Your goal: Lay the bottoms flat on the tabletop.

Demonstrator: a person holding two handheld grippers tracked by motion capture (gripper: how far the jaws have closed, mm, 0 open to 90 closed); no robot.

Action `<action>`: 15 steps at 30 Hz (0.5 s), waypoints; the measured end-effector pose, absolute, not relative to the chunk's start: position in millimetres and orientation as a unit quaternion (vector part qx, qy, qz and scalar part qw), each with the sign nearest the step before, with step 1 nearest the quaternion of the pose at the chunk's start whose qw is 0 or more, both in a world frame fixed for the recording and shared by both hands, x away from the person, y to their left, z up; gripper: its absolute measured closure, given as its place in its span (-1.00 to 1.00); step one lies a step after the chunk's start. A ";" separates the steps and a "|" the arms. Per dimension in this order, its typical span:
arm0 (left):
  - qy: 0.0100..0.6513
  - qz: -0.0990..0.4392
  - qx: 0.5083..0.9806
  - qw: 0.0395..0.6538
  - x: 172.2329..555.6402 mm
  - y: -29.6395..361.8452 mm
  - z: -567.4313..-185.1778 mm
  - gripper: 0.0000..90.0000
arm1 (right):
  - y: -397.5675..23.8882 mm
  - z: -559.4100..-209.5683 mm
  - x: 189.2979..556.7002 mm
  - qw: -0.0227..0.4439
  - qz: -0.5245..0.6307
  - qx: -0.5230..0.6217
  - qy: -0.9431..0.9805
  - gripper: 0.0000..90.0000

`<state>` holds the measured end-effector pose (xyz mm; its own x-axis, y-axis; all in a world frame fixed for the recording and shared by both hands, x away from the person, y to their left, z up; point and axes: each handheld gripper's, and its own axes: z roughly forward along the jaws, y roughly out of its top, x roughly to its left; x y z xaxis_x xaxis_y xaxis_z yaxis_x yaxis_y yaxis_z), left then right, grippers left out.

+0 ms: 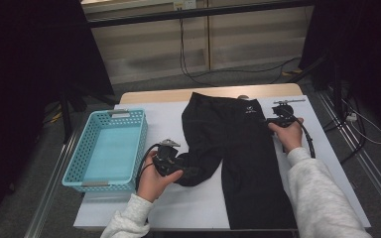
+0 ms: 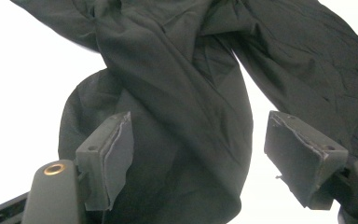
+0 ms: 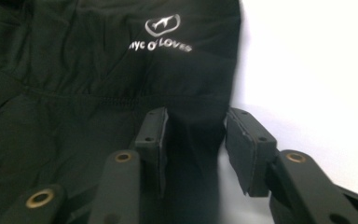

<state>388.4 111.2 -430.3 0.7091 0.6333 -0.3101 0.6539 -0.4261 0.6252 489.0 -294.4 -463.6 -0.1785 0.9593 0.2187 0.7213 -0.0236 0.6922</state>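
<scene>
So the black pants (image 1: 238, 148) are lying mostly flat on the white sheet (image 1: 178, 208), waistband end up at 12 o'clock with the little silver logo (image 3: 162, 32) near it, and one leg is bunched up toward 8 o'clock next to the turquoise basket (image 1: 110, 148). The left gripper (image 2: 198, 158) has its jaws spread wide with that crumpled leg sitting between them, pads not pressing on it as far as I can see. The right gripper (image 3: 193, 149) is at the 3 o'clock edge of the waistband, jaws partly apart and straddling the hem, not clamped yet. My guess at the risk: if the right one closes this shallow it only pinches the very edge and the slick fabric slides out on the first pull. And if the left grabs the whole wad, it probably drags several layers at once and leaves the fold lumpy
</scene>
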 end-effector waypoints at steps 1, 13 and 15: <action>0.383 -0.013 0.844 0.376 388.5 111.8 -430.6 -0.46 | -292.4 -465.5 490.6 0.174 0.365 0.615 0.677 0.51; 0.384 -0.012 0.845 0.372 388.2 111.7 -429.3 -0.46 | -316.4 -469.4 500.0 0.166 0.382 0.631 0.655 1.00; 0.386 -0.011 0.844 0.373 388.5 112.6 -428.7 -0.46 | -325.5 -467.9 503.3 0.173 0.371 0.635 0.655 1.00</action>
<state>388.5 112.6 -428.7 0.7021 0.6432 -0.3055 0.6589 -0.4242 0.6212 503.3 -325.5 -467.9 -0.1328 0.9604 0.2450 0.7043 -0.0824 0.7050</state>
